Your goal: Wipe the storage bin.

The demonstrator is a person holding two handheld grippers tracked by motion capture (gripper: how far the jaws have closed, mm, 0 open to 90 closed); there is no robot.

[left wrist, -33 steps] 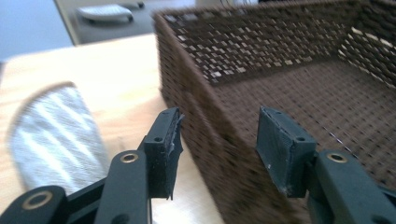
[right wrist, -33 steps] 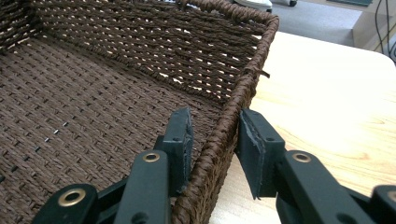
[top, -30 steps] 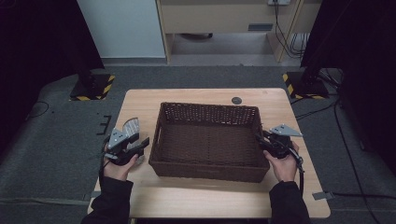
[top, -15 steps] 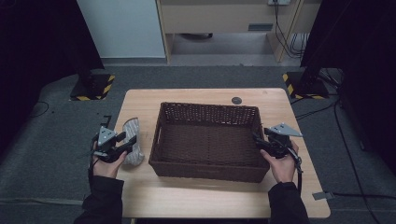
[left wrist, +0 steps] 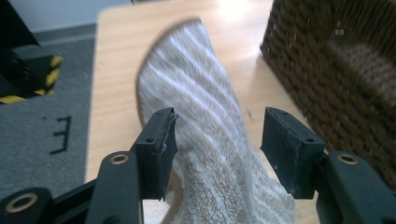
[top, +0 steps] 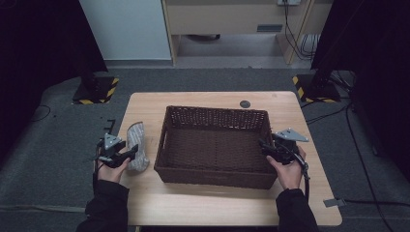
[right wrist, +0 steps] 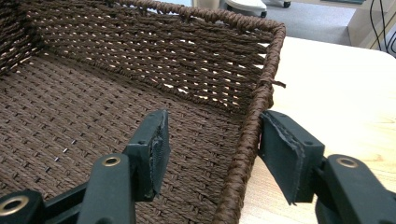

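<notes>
A grey-and-white striped sock [top: 137, 145] lies flat on the wooden table [top: 217, 203], just left of a dark brown wicker basket [top: 212, 112]. My left gripper [top: 131, 151] sits low at the sock's near end. In the left gripper view the sock [left wrist: 210, 140] runs between the jaws of the left gripper [left wrist: 217, 144], which have just been opening and do not squeeze it. My right gripper [top: 263, 146] is at the basket's right wall. Its jaws have also just been opening, and the right gripper [right wrist: 212, 144] straddles the basket rim [right wrist: 252, 126] without clamping it.
A small black disc [top: 245, 104] lies on the table behind the basket. Yellow-and-black striped stand bases [top: 96, 92] [top: 314, 87] rest on the grey floor beyond the table's far corners. The basket's inside holds nothing.
My left hand has moved left and down, away from the basket, and the sock now rests on the table. The right gripper stayed at the rim and its jaws have spread.
</notes>
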